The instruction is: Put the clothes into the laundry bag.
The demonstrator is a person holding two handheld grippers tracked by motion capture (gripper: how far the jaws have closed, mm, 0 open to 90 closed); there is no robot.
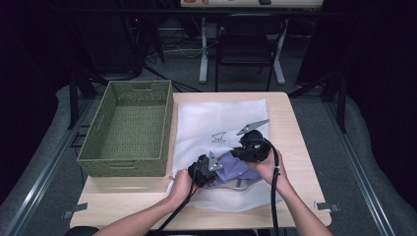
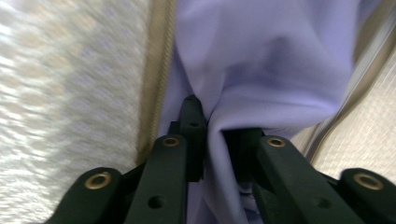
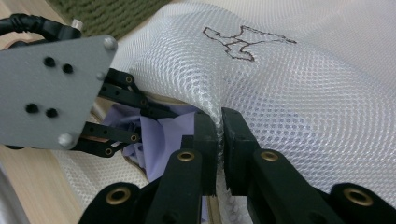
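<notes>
Black jaws of the left gripper [image 2: 212, 140] pinch a fold of the lavender garment [image 2: 261, 65], half inside the white mesh laundry bag [image 3: 299, 93]. Right gripper [image 3: 220, 140] is clamped on the bag's lifted upper layer, holding its mouth open. Stuffing looks about midway; zipping remains. Bag lies on a light wooden table [image 1: 295, 123] beside a green woven basket [image 1: 129, 129]; dark room, chair [image 1: 246, 39] behind.
</notes>
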